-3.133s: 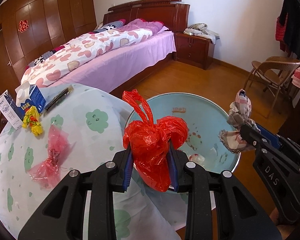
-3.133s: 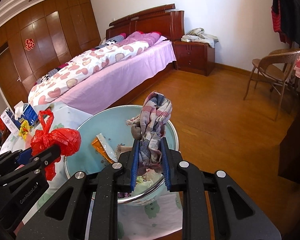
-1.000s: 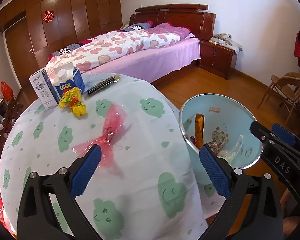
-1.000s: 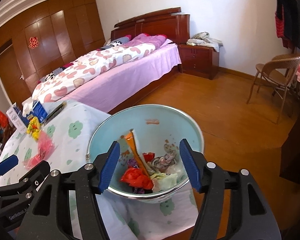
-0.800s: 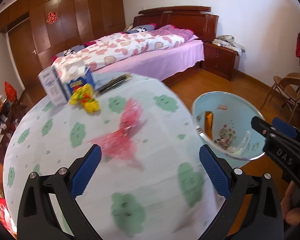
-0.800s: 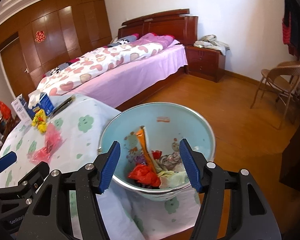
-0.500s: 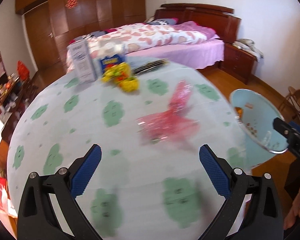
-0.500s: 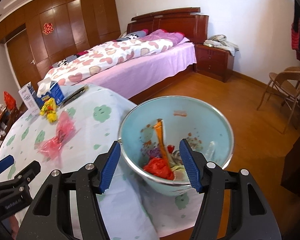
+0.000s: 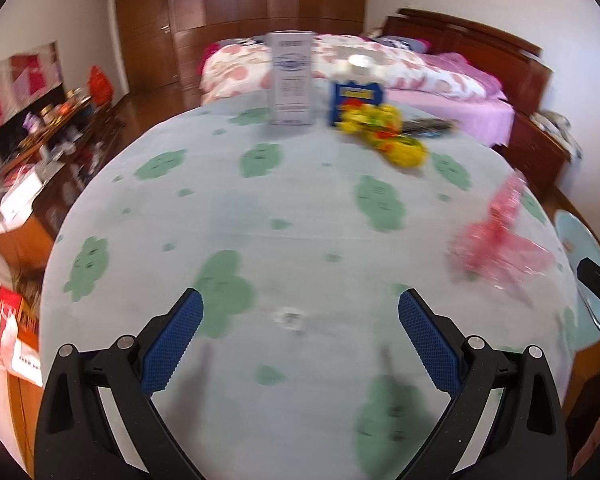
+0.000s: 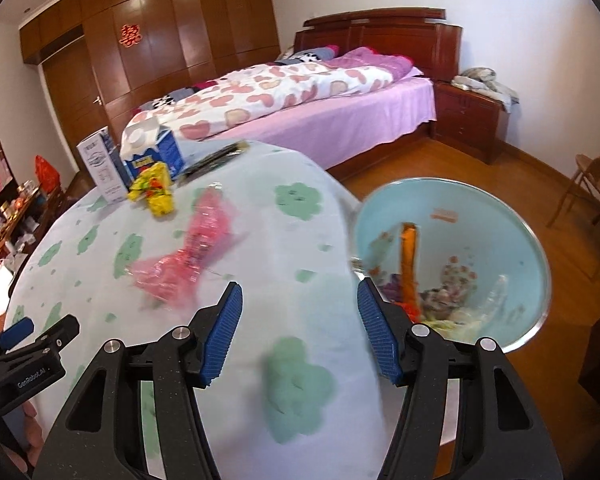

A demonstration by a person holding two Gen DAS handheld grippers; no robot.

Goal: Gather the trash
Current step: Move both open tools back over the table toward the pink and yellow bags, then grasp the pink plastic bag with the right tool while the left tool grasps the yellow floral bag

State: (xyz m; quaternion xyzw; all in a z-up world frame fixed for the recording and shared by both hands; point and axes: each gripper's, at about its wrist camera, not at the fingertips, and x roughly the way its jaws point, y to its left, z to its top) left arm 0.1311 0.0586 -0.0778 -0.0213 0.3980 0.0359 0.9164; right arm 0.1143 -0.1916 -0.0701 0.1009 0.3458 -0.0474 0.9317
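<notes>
Lying lengthwise toward the bed, pink wrapper (image 10: 196,256) | left tool (image 9: 300,334) wide open, empty; right tool (image 10: 300,330) likewise

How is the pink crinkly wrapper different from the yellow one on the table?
The pink wrapper is see-through and spread flat like a bow; the yellow wrapper is solid, bright and bunched into a lump. The pink wrapper lies in the open, nearer the blue bin; the yellow wrapper sits farther back, right by the cartons. Both lie loose on the tablecloth, and neither gripper is touching them.
</notes>
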